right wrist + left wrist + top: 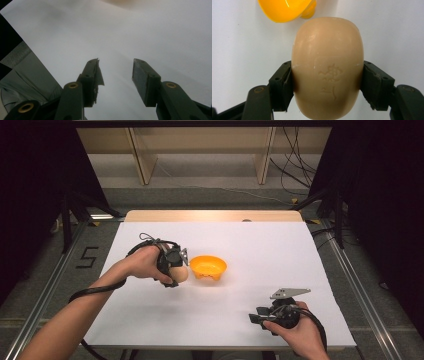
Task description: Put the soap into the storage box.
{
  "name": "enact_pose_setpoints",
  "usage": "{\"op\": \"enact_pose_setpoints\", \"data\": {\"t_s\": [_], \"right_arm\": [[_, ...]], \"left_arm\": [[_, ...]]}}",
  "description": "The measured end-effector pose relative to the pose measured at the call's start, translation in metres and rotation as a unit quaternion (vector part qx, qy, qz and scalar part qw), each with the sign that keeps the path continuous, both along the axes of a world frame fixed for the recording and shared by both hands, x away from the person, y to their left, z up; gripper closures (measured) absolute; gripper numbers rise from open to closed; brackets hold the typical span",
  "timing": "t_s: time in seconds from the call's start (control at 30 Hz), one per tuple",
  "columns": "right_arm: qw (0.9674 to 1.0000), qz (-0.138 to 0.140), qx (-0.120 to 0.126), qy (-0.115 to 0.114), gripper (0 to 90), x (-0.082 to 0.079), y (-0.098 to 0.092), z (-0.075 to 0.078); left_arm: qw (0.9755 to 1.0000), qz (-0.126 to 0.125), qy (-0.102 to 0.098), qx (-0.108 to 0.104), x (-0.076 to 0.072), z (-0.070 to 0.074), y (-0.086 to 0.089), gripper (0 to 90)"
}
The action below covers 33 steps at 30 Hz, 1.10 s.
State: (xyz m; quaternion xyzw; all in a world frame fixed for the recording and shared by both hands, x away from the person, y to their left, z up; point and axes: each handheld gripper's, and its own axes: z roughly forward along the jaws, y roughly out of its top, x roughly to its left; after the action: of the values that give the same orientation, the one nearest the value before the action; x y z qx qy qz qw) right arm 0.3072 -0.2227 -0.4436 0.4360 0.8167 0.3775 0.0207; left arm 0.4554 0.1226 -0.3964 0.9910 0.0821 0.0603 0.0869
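Leftmost, the person's left forearm reaches in from the lower corner of the high view, angled toward the orange bowl, with the left hand wrapped around the left hand-held gripper. Its jaws are closed on a tan bar of soap, pinching it by its two long sides, as the left gripper view shows; a faint stamped mark sits on the bar's upper face. The soap is held just to the left of the bowl, close to its rim but outside it. The bowl stands upright on the white tabletop, and nothing can be seen inside it. Well to the right of the bowl and nearer the person, the right hand holds the right hand-held gripper low over the tabletop, its jaws parted with a clear gap and nothing between them, pointing back toward the bowl's side.
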Motion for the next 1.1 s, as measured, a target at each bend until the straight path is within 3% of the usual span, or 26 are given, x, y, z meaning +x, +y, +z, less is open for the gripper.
{"op": "enact_pose_setpoints", "data": {"t_s": [1.1], "right_arm": [[1.0, -0.001, 0.0, 0.001, 56.8, 0.001, 0.0, 0.0]], "left_arm": [[0.9999, -0.005, -0.013, -0.009, 0.007, 0.011, -0.005, 32.7]]}}
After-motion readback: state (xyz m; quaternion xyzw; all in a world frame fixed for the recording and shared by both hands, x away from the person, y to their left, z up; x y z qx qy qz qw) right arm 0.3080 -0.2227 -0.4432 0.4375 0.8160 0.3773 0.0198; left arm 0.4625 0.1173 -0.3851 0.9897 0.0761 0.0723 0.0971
